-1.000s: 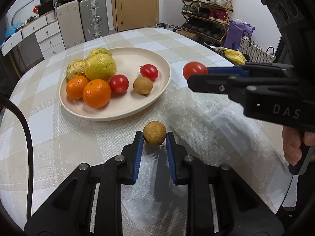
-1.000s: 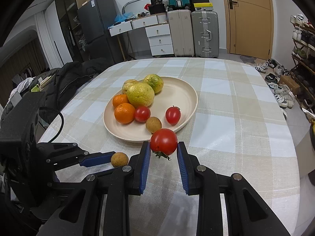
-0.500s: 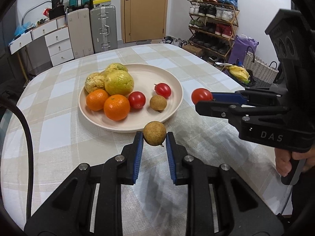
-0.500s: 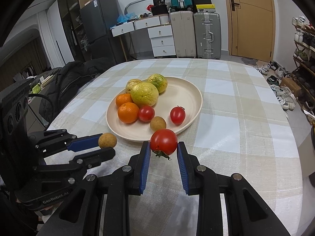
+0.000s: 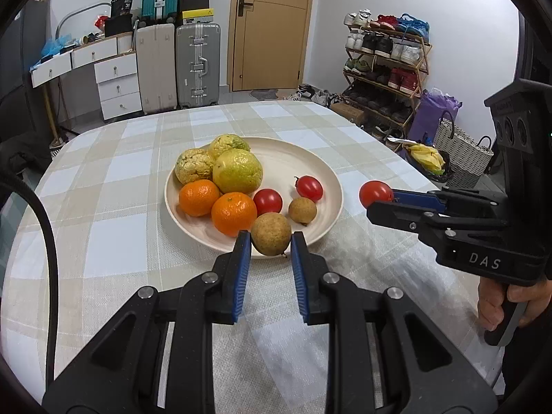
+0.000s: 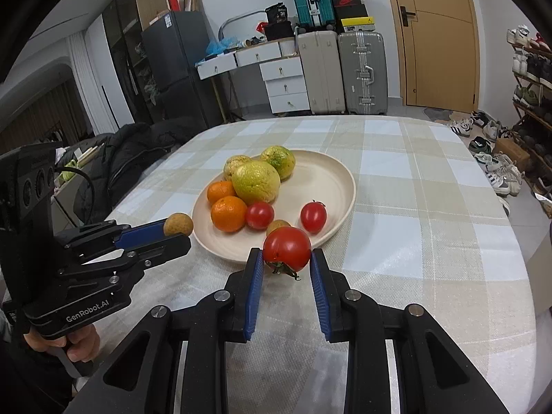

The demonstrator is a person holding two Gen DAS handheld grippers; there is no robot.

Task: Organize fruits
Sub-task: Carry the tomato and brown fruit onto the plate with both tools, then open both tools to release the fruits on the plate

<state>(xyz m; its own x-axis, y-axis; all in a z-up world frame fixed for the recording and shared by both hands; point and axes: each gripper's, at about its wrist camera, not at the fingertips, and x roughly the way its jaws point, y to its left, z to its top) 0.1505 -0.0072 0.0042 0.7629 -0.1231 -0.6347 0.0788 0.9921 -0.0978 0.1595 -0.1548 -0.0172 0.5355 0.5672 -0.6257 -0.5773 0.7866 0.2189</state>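
Both up higher now than a moment ago, and closer to the plate (image 5: 331,186). Left gripper (image 5: 268,241) clamped on a small brown longan (image 5: 270,233), lifted off the checked tablecloth (image 5: 114,227) and hanging by the plate's near rim. Right gripper (image 6: 286,258) clamped on a red tomato (image 6: 287,248), also in the air by the rim. Already on the plate: two oranges (image 5: 234,213), three bumpy green-yellow fruits (image 5: 237,171), two little tomatoes (image 5: 309,188), one more longan (image 5: 302,209). Probably next: both fruits set down on the plate's bare side.

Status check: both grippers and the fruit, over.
Left gripper shut on longan. Right gripper shut on tomato. Both near plate; nothing blocking.
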